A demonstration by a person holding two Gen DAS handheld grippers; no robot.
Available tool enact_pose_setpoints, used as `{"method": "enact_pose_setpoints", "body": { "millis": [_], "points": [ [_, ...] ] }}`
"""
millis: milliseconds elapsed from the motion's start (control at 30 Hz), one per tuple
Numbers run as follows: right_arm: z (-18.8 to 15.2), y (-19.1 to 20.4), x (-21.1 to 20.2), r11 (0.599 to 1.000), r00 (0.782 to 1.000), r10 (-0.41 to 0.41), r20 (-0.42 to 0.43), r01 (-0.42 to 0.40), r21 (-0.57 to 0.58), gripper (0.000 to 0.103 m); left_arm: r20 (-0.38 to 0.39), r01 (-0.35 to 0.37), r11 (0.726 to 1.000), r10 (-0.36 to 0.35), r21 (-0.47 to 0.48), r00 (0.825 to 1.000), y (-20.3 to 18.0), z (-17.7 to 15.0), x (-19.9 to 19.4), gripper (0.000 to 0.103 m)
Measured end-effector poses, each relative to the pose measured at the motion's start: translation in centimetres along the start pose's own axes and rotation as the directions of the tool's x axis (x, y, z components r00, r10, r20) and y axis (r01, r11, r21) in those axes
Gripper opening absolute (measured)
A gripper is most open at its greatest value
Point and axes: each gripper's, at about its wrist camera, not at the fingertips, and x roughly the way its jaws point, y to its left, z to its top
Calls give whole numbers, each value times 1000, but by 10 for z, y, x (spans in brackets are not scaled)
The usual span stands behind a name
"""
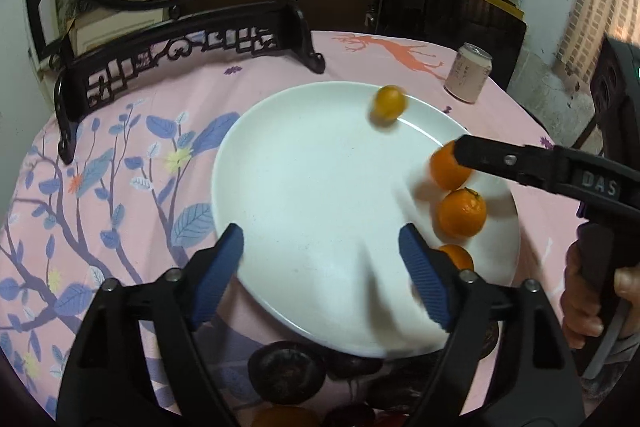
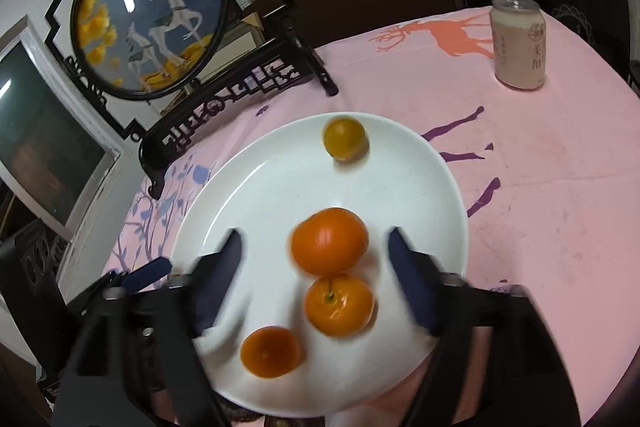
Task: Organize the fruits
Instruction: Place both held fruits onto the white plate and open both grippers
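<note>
Both tongs hang with their jaws apart and nothing between them: left gripper (image 1: 320, 267) over the near rim of the white plate (image 1: 304, 187), right gripper (image 2: 314, 271) spread wide over the plate's near half, its blue pads either side of an orange without touching it.

Working across from the plate's left: dark round fruits (image 1: 286, 373) sit on the pink tablecloth (image 1: 168, 99) just off the plate's near edge, under the left gripper, and those look not yet sorted. Then, on the plate, three oranges in a loose row: the nearest orange (image 2: 270, 351), the stemmed orange (image 2: 339, 305) touching the blurred orange (image 2: 329, 241) beyond it. Over by the plate's far rim sits a small yellow fruit (image 2: 345, 139), blurred too, so I'd judge it may be rolling.

And that's the worry! That yellow one is right at the rim; any roll outward and it's off onto the cloth. The blurred orange could knock its stemmed neighbour loose. A careless pad could nudge any of them. Beyond the plate's far right, a drink can (image 2: 519, 45) stands well clear.
</note>
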Motion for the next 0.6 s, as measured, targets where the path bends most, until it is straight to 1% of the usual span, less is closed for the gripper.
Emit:
{"method": "enact_pose_setpoints", "body": {
  "millis": [67,133,233,267,300,400,467,533,600],
  "points": [
    [-1,-3,-4,1000,1000,10,15,-10,5,80,6,-2,1000,2,-17,1000,4,0,-2,89],
    [-2,-5,-14,999,999,29,25,-30,14,79,8,-11,1000,11,-29,1000,7,-2,-4,89],
    [-6,-3,-43,998,995,65,75,-67,15,80,16,-17,998,18,-52,1000,14,-8,-12,90],
    [-8,-1,-53,998,993,68,93,-69,8,81,24,-20,998,22,-61,999,16,-9,-16,91],
    [-11,1,-63,998,991,70,109,-71,-2,85,33,-23,997,25,-69,999,17,-10,-20,92],
    [-37,7,-95,996,984,86,155,-79,-46,87,61,-38,995,44,-97,997,25,-16,-35,97],
    [-55,8,-106,996,983,71,168,-60,-71,87,68,-55,993,62,-108,996,30,-27,-45,99],
    [-80,4,-114,996,984,41,176,-27,-80,87,53,-73,991,79,-111,995,34,-41,-50,99],
    [-101,-3,-117,998,988,19,156,-9,-63,87,29,-92,990,95,-108,995,37,-56,-54,99]
  ]
}}
